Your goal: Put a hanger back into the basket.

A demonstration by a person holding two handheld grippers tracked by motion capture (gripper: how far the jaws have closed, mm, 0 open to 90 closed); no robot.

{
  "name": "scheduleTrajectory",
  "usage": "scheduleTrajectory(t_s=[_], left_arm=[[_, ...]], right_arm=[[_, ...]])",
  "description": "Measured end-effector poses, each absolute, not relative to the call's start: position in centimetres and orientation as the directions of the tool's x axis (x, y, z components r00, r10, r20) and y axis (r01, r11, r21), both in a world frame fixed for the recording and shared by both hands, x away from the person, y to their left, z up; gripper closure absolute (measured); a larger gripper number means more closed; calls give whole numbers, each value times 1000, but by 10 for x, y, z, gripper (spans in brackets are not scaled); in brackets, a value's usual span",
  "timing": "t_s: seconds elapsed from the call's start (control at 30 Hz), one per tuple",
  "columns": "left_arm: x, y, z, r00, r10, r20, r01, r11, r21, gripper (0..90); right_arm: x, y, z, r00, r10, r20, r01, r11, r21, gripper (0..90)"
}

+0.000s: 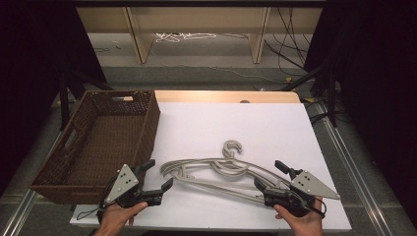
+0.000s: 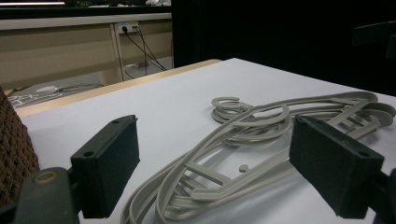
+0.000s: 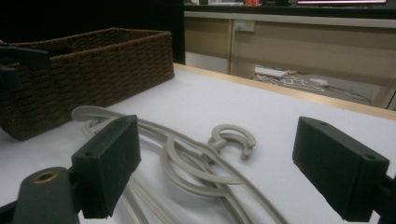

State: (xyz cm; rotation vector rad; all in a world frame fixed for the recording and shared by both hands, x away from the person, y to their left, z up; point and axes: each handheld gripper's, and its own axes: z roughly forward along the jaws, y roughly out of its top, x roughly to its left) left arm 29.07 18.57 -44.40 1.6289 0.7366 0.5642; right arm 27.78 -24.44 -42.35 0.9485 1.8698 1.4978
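Hangers lie between both spread tongs.

A brown woven basket sits at the left edge of the white surface, its near end overhanging the surface's left side. It has cut-out handles in its walls, and its inside looks dark. In the right gripper view the basket stands on the surface at the far left. Beyond the surface runs a pale wooden strip, then grey floor. A light wooden bench stands farther back, with a coil of white cable under it and black cables trailing at the right.
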Motion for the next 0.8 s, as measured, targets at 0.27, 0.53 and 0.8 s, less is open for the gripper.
scheduleTrajectory(t_s=[0.27,0.53,0.8], left_arm=[[291,186,-444,683,730,-26,154,-109,982,160],[291,185,-444,683,729,-27,154,-108,982,160],[291,184,-444,682,731,-30,159,-108,981,160]], right_arm=[[279,-243,-424,-609,793,6,200,147,969,167],[280,-241,-422,-630,776,-10,215,186,959,204],[293,-244,-408,-692,721,-34,258,291,921,234]])
